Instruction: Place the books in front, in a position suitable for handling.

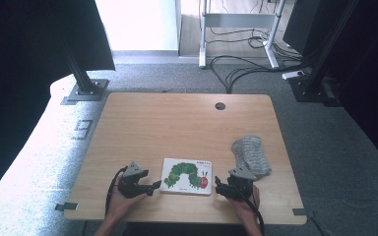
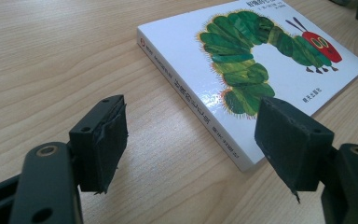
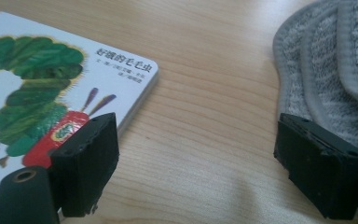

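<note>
Low on the bench (image 1: 177, 118), near its front edge and about midway along it, a book (image 1: 187, 176) lay flat, cover up: green caterpillar with a red head on white. Left tongs (image 1: 153, 187) sat just off the book's left edge, held in the left hand (image 1: 120, 201), pointing toward the book. In the left gripper view the left tongs (image 2: 191, 140) stood released, jaws wide apart, nothing between the pads but bare wood and the near corner of the book (image 2: 242, 70); the spine ran diagonally ahead of them. No contact with the book could be made out.

Right tongs (image 1: 218, 186) sat just off the book's right edge, in the right hand (image 1: 246, 204). In the right gripper view the right tongs (image 3: 196, 163) were also released, jaws spread, bare wood between them. One jaw stood in front of the book (image 3: 37, 79) at the caterpillar's head; the other stood in front of the cloth (image 3: 326, 60).

Grey cloth (image 1: 251, 155), folded, lay near the bench's right edge, just behind the right tongs and apart from the book.
</note>
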Demonstrator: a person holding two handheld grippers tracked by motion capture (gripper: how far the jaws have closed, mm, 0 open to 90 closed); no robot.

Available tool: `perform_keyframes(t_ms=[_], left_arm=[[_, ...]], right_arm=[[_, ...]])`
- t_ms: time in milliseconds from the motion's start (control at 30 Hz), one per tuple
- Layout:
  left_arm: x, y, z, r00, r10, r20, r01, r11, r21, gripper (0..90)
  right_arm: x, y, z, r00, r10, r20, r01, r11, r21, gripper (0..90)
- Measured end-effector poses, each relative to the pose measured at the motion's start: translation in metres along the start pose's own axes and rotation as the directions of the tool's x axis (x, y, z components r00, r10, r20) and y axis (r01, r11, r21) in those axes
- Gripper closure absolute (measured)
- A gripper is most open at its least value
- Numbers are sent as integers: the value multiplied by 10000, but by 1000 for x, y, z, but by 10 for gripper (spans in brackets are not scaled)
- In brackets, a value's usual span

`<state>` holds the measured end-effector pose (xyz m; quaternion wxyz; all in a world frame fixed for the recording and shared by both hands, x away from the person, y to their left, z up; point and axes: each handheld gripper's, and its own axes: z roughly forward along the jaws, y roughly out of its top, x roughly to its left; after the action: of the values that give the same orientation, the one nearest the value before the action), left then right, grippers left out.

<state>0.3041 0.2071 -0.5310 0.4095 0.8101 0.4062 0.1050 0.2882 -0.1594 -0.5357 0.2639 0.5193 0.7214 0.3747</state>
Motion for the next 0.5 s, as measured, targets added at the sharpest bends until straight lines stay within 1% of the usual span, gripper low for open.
perform_keyframes(t_ms=[100, 200, 300, 367, 400, 500], left_arm=[[0, -1, 1, 10000, 18, 1, -18, 10000, 57, 259], [-1, -1, 1, 10000, 43, 14, -43, 10000, 54, 259], [-2, 0, 1, 10000, 52, 35, -52, 10000, 47, 259], [-2, 0, 1, 10000, 67, 39, -67, 10000, 63, 259], [-2, 0, 2, 9999, 76, 80, -77, 9999, 88, 259], [-3, 0, 2, 9999, 91, 74, -92, 9999, 102, 259]], right_arm=[[-1, 0, 0, 10000, -4, -86, 4, 10000, -57, 142], [-2, -1, -1, 9996, 118, -244, -120, 9999, -88, 145], [-4, 1, -5, 9993, 220, -288, -228, 9994, -276, 158], [-4, 2, -6, 9992, 246, -307, -255, 9992, -307, 160], [-7, 3, -7, 9989, 337, -314, -351, 9984, -434, 168], [-10, 4, -8, 9985, 432, -328, -448, 9977, -512, 173]])
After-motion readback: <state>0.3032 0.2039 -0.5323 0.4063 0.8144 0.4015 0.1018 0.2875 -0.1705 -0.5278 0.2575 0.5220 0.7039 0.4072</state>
